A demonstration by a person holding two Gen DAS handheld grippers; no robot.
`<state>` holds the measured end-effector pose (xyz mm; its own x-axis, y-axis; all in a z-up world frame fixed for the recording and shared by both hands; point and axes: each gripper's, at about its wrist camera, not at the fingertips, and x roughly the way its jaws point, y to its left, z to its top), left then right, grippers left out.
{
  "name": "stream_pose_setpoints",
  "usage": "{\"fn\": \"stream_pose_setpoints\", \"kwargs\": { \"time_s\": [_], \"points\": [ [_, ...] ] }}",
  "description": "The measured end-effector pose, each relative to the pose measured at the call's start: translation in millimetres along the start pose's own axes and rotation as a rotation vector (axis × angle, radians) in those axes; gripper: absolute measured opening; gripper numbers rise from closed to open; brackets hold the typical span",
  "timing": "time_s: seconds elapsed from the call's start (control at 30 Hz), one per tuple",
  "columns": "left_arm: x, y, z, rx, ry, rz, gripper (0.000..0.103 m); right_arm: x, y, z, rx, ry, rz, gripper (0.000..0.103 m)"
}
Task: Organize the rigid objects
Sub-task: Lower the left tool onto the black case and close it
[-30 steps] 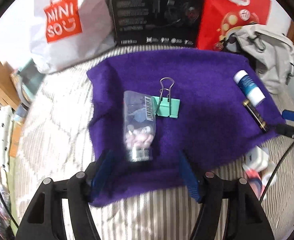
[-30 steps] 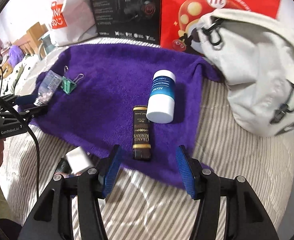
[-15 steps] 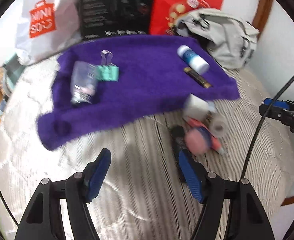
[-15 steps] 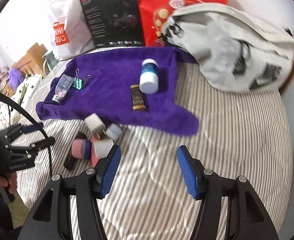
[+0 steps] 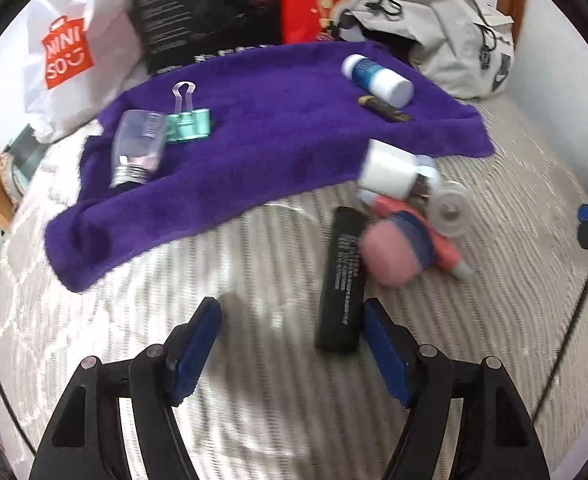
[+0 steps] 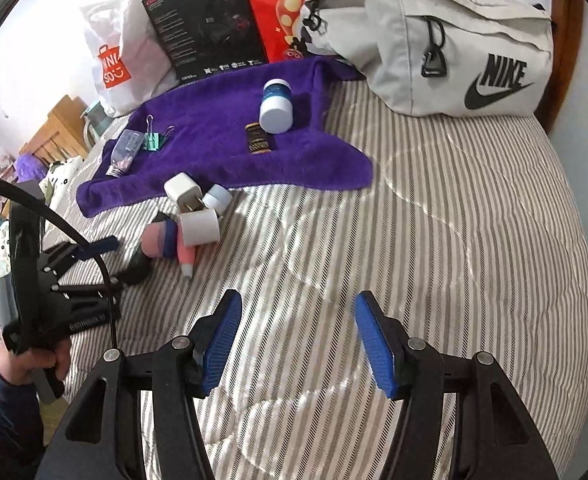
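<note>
A: Where does the left gripper (image 5: 290, 344) stand?

B: At six o'clock, jaws spread wide over the striped bedcover (image 5: 254, 264). A black bar (image 5: 341, 276) lies just inside its right finger.

A: And the rest?

B: A purple towel (image 5: 262, 136) towards twelve carries a clear bottle (image 5: 138, 148) and green binder clip (image 5: 186, 124) at ten, a blue-and-white bottle (image 5: 377, 78) at one. A blurred pink item (image 5: 389, 256) lies at three.

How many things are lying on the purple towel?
4. On the purple towel: a clear bottle and a green binder clip at its left end, a blue-and-white bottle and a dark gold-trimmed tube towards its right. None seems hidden.
</note>
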<state>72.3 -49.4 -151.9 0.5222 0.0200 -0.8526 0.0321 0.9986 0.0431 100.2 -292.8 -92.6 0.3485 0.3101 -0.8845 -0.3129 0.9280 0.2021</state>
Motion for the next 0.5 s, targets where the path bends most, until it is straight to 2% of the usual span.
{"fn": "stream_pose_setpoints", "kwargs": {
  "time_s": [0.1,0.2,0.27,0.3,0.37,0.43,0.5],
  "points": [
    [2,5,4,-0.009,-0.002,-0.031,0.068,4,-1,1,0.010,0.004,0.014,0.059],
    [6,-6,10,0.047,-0.019,-0.063,0.066,11,4,4,0.002,0.013,0.025,0.059],
    [9,-13,13,0.085,-0.023,-0.068,0.057,15,8,6,-0.009,0.020,0.029,0.059],
    [8,-15,14,0.091,-0.030,-0.088,0.046,16,11,7,-0.015,0.020,0.030,0.059],
    [8,-17,15,0.106,-0.034,-0.102,0.032,18,18,10,-0.016,0.016,0.044,0.059],
    [7,-18,16,0.120,-0.035,-0.110,0.024,21,27,14,-0.025,0.007,0.069,0.059],
    [7,-17,17,0.115,-0.031,-0.121,0.023,28,36,20,-0.026,0.005,0.099,0.059]
  ]
}}
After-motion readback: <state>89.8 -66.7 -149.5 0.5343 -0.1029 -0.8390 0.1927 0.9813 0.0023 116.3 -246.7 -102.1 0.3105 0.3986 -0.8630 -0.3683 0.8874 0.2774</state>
